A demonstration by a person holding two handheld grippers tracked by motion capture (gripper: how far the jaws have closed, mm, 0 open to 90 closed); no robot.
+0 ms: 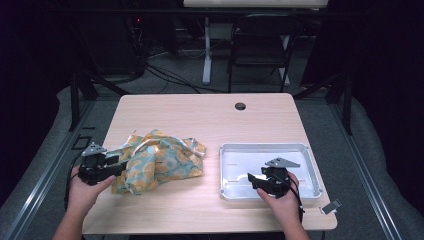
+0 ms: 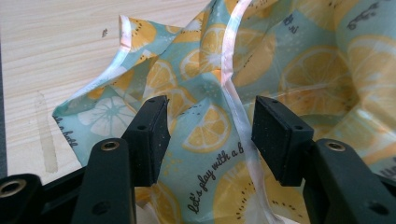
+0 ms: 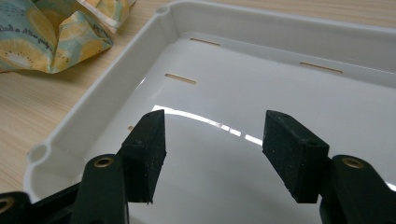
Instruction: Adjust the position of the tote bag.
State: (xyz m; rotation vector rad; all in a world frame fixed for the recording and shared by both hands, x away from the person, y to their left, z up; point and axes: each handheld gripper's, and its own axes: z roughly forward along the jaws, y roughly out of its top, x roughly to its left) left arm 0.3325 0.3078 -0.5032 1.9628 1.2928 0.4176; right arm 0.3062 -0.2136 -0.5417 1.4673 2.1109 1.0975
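Note:
A crumpled teal cloth (image 1: 157, 160) printed with orange and lemon slices lies on the left half of the wooden table (image 1: 200, 115). My left gripper (image 1: 120, 167) is at the cloth's left edge. In the left gripper view its jaws stand wide apart, and a raised fold of the cloth (image 2: 280, 60) with a pale hem runs between them without either pad pressing on it. My right gripper (image 1: 252, 179) hovers over the front part of an empty white tray (image 1: 265, 146). In the right gripper view that gripper (image 3: 212, 140) is open above the tray's glossy floor, inside its rim (image 3: 116, 79).
A round cable hole (image 1: 240, 106) sits near the table's far edge. A small grey tag (image 1: 331, 206) lies at the front right corner. Behind the table stand a folding chair (image 1: 260, 45) and a desk leg. Bare wood separates cloth and tray.

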